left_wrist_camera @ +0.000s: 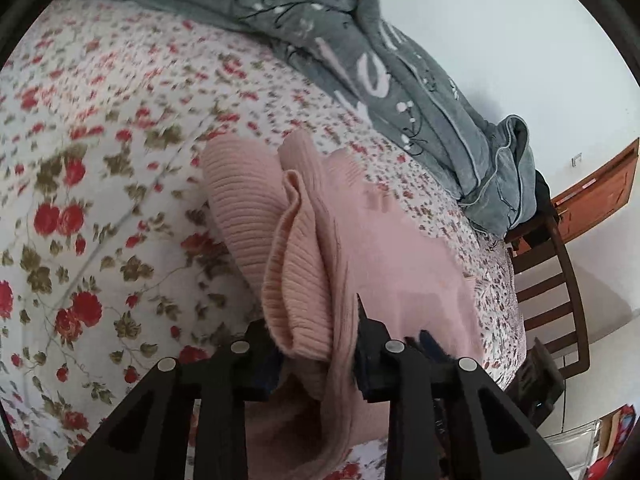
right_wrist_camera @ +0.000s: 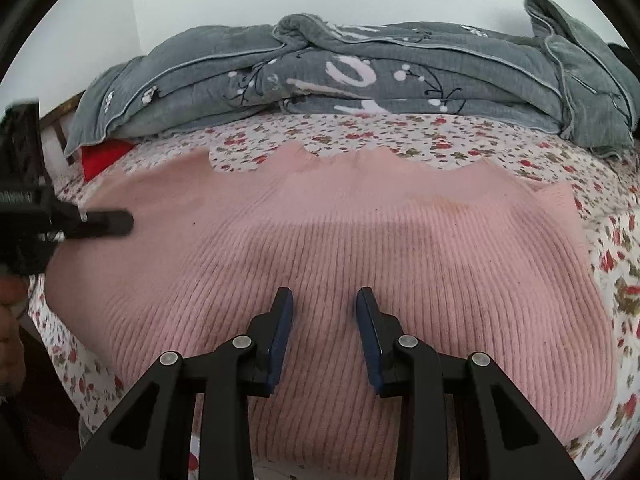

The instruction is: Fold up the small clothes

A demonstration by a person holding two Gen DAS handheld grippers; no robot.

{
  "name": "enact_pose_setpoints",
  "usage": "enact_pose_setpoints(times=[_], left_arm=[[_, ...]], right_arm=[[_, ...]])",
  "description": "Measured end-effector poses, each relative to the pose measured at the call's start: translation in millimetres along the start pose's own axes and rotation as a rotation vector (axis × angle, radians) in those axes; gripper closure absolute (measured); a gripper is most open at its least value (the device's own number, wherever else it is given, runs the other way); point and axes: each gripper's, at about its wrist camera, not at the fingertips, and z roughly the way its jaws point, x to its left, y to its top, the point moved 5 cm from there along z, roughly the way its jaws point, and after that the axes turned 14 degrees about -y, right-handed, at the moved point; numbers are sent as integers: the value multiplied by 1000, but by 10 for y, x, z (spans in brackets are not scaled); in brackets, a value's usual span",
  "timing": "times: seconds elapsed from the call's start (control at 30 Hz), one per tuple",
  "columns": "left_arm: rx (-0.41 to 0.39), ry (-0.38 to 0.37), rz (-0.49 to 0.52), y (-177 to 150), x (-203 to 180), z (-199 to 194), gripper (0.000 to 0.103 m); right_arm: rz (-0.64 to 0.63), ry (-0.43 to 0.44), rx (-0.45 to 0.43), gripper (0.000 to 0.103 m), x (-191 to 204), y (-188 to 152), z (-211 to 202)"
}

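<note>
A pink ribbed knit sweater (right_wrist_camera: 360, 248) lies spread on a flower-print bed sheet (right_wrist_camera: 440, 136). In the left wrist view my left gripper (left_wrist_camera: 316, 344) is shut on a bunched fold of the pink sweater (left_wrist_camera: 304, 264), which hangs between its fingers and is lifted off the sheet (left_wrist_camera: 100, 160). My right gripper (right_wrist_camera: 324, 320) is open and empty, hovering low over the sweater's near middle. The left gripper also shows at the left edge of the right wrist view (right_wrist_camera: 108, 222), by the sweater's left side.
A rumpled grey quilt (right_wrist_camera: 360, 76) lies along the far side of the bed, also in the left wrist view (left_wrist_camera: 380, 60). A red item (right_wrist_camera: 104, 156) pokes out beneath it. A dark wooden chair (left_wrist_camera: 552, 292) stands by the bed's end. A white wall is behind.
</note>
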Motion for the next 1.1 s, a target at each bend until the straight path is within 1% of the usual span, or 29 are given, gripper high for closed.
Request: enact_pose_setpoints(times=[0.07,0.1,0.17,0.3,0.5,0.73,0.9,0.97,1.1], left_arm=[[-3,10,15,25,-95,-6,76],[-7,18,26,37,-154,-13,77],[-9,25,38,57,-229,-32,77],[-11,35,56,89,-413,-36,78],[-13,29,79,148,-751,20,78],[14,67,148,87,-1283,269,79],[53,68,194,-14,-1662,574,79],[70,64,210,-78,-1809,722,79],[127,54,256,-301,-2096,1143,79]], right_arm=[[-7,16,9,70,-18,14,-32],[12,47,13,70,-62,33,-85],[67,101,22,70,-184,52,-177],[175,140,2,70,-534,72,-390],[242,97,-28,70,-1151,30,-644],[327,67,-41,70,-1732,-99,-799],[370,28,-44,70,-2064,-246,-850],[397,25,-35,70,-2192,-329,-854],[442,14,-10,70,-2394,-494,-885]])
